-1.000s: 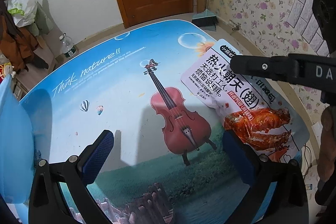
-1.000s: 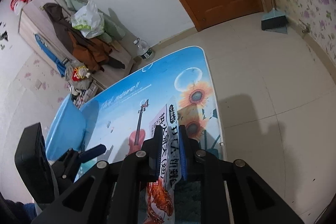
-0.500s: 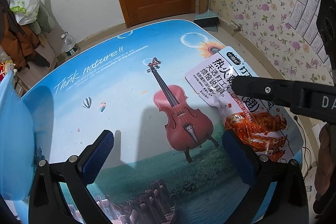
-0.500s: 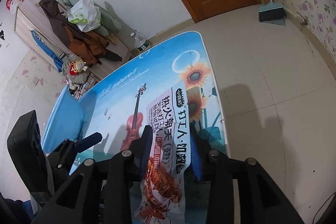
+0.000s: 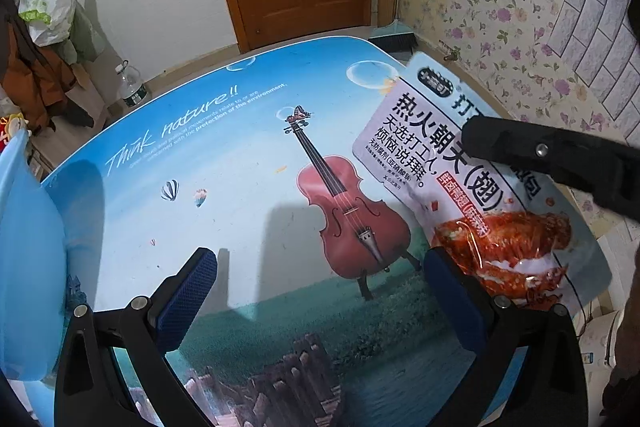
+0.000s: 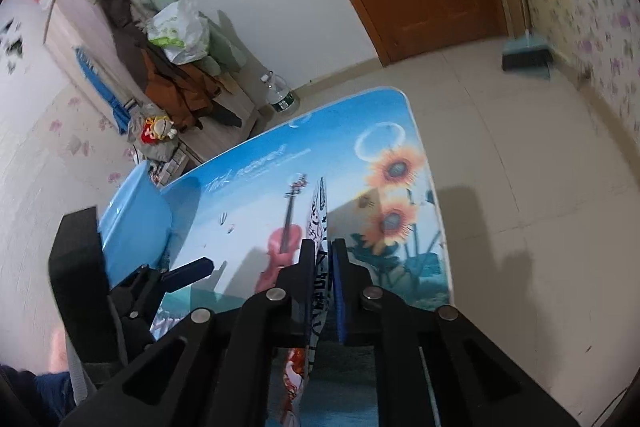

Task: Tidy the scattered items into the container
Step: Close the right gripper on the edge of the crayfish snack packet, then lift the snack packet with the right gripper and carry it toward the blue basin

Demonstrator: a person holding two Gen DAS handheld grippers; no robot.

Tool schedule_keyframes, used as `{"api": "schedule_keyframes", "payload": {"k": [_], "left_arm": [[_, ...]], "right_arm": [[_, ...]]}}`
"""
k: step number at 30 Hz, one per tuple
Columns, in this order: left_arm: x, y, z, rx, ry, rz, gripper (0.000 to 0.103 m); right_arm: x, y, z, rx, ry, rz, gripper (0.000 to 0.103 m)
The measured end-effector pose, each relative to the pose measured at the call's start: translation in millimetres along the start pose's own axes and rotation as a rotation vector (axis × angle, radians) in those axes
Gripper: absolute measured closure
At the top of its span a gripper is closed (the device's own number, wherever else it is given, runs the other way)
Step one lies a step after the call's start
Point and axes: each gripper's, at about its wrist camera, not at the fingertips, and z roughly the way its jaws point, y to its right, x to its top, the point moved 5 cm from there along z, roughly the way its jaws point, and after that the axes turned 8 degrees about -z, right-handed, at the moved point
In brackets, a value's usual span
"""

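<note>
Right tool [image 6: 324, 259] pinches the snack packet [image 6: 318, 211] edge-on; only the left wrist view shows its printed face [image 5: 440, 171]. Left tool [image 5: 320, 291] is spread above the surface [image 5: 240, 155].

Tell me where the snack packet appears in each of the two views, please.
Left wrist view: the snack packet is at the right, face-on, above the table.
Right wrist view: the snack packet is at lower centre, edge-on, clamped in the right gripper.
Shared landmark: the violin print.
</note>
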Motion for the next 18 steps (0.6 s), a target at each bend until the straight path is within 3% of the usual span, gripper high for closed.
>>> {"api": "schedule_keyframes", "payload": {"k": [7, 18], "left_arm": [[-8, -10, -2, -0.038, -0.024, -0.049, 0.000], [-15, -16, -7, -0.039, -0.021, -0.053, 0.000]], "right_arm": [[2, -49, 0, -0.095, -0.007, -0.236, 0.095], [-14, -64, 8, -0.144, -0.062, -0.312, 0.092]]}}
